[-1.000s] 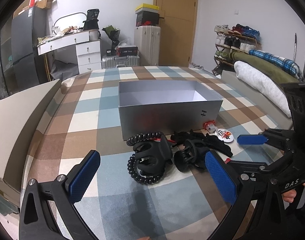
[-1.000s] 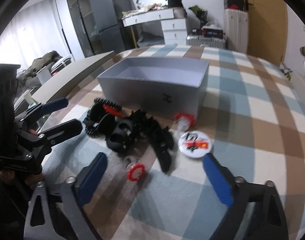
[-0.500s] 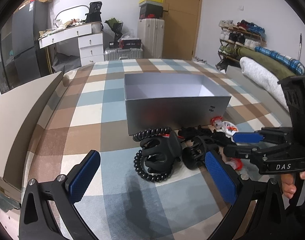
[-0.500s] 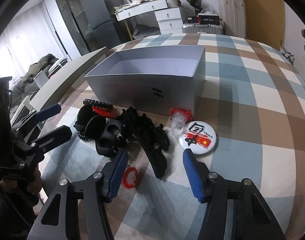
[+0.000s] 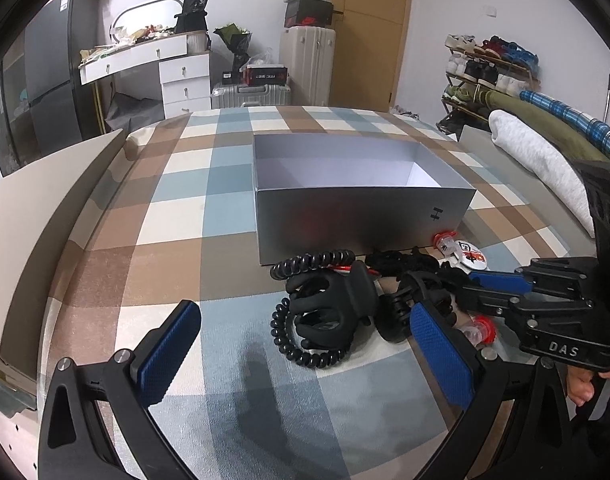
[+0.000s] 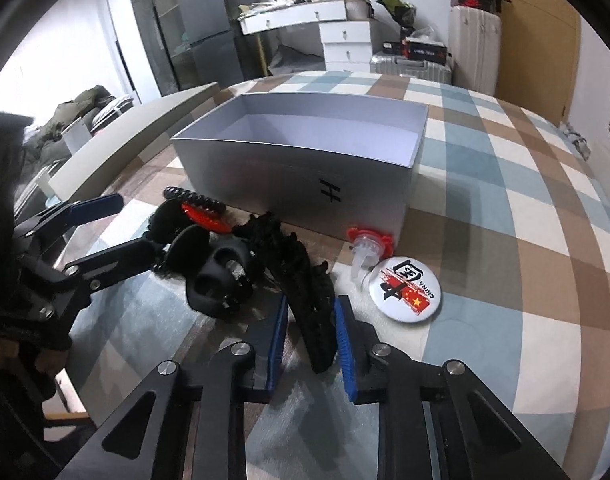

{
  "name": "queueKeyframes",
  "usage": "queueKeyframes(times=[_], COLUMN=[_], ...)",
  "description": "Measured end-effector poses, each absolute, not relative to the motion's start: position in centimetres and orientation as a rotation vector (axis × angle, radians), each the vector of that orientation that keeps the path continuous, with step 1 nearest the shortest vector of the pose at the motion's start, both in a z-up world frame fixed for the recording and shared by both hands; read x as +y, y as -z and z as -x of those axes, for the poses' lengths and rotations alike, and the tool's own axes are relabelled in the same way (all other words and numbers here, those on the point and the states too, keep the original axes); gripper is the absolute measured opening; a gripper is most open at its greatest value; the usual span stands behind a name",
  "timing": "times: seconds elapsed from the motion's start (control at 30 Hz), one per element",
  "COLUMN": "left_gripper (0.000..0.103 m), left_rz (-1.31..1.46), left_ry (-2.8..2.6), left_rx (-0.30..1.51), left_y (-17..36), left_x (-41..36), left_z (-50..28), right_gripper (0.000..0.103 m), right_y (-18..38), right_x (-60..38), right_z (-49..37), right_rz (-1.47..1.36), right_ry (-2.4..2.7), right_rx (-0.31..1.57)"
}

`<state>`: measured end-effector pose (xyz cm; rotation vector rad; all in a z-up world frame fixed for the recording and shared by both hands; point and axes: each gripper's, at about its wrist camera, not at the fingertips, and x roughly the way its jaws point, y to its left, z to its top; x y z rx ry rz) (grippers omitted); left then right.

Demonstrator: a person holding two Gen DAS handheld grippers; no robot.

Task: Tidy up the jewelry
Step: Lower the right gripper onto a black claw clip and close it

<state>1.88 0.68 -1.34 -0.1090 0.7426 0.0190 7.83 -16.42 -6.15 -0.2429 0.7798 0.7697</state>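
An open grey box [image 5: 361, 200] [image 6: 305, 168] stands on the checked cloth. In front of it lies a heap of black hair accessories: a claw clip [image 5: 333, 304] on a coiled hair tie [image 5: 305, 354], a second claw clip [image 6: 221, 276] and a long black toothed clip [image 6: 311, 304]. My right gripper [image 6: 309, 340] is shut on the long toothed clip, pads against both its sides. My left gripper [image 5: 305, 356] is open and empty, just before the claw clip and coil.
A round China badge [image 6: 405, 290] and a clear piece with a red cap [image 6: 367, 246] lie right of the heap; another red-capped piece [image 5: 481, 330] lies under the right gripper. A beige lid [image 5: 45, 208] lies at the left.
My right gripper has moved forward and closed from wide open onto the long black clip. My left gripper has stayed open and edged slightly nearer the heap.
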Motion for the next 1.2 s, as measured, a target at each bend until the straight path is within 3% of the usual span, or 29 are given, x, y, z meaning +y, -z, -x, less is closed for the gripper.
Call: queueKeyframes(times=[0.37,0.6,0.97,1.03,1.2], left_gripper=[0.102,0.102,0.102,0.102,0.102], left_rz=[0.1,0.101,0.097,0.097,0.1], left_ry=[-0.02,-0.018,-0.017,-0.016,-0.017], left_rx=[0.74,0.742,0.745,0.745,0.745], left_y=[1.4,1.5,1.6,1.6,1.6], left_x=[0.5,0.5,0.4,0.3,0.3], left_z=[-1.9,-1.9,-1.9,-1.9,-1.8], right_gripper=[0.02,0.022,0.022,0.016,0.015], right_y=[5.7,6.5,6.5,6.5,5.7], right_x=[-17.9,-19.3,-18.3,-18.2,-19.0], right_z=[-7.4,-8.1,-6.7,-6.5,-5.8], right_rz=[0.203,0.09,0.235,0.268,0.241], right_ry=[-0.805,-0.86,-0.806,-0.793,-0.794], right_rx=[0.746,0.824,0.795,0.784,0.733])
